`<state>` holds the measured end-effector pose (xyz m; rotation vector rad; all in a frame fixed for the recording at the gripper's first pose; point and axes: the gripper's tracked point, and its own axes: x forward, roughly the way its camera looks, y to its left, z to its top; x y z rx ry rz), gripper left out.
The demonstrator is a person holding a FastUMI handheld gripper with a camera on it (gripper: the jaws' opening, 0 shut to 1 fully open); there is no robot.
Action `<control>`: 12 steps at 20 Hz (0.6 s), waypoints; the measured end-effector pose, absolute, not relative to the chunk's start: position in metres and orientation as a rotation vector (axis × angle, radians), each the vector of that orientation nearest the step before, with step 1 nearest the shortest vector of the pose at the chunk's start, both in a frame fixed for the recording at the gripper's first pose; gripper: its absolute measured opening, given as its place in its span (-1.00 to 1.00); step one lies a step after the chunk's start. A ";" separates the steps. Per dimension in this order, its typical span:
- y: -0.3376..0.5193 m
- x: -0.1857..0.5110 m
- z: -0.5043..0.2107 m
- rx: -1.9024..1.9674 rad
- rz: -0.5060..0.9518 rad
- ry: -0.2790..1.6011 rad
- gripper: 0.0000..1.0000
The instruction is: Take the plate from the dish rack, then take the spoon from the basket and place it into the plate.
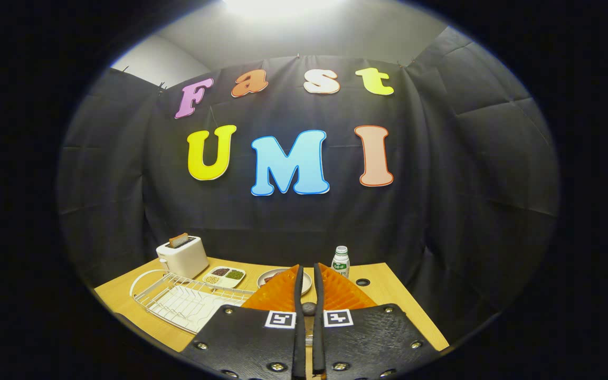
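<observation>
Nearest the lens, the gripper (308, 274) has its two fingers almost together, a narrow slot left between them. In that slot sits a thin metal handle with a dark knob-like bit, probably the spoon (309, 308), its long axis running along the fingers and pointing away from the camera; whether both fingers press on it I cannot tell. Its bowl end is hidden.

Just past the fingertips lies the plate (271, 276), flat on the table (388, 287), partly covered by the left finger. Something dark rests on it, too small to make out.

Left of the fingers stands the rack (177, 298), a white wire frame, its long side running slantwise toward the near table edge. Beyond it stand a toaster (182, 256) and, beside that, a small dish (225, 275) with three compartments. A bottle (340, 262) stands upright just beyond the right finger.

Bare tabletop lies right of the fingers, out to the table's right edge, with a dark round hole (362, 282) in it.
</observation>
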<state>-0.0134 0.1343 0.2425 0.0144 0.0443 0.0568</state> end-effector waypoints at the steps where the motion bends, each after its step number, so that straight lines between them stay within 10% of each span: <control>1: 0.139 -0.019 0.241 0.007 0.062 0.045 -0.90; 12: 0.202 -0.055 0.200 0.001 0.170 0.130 -0.90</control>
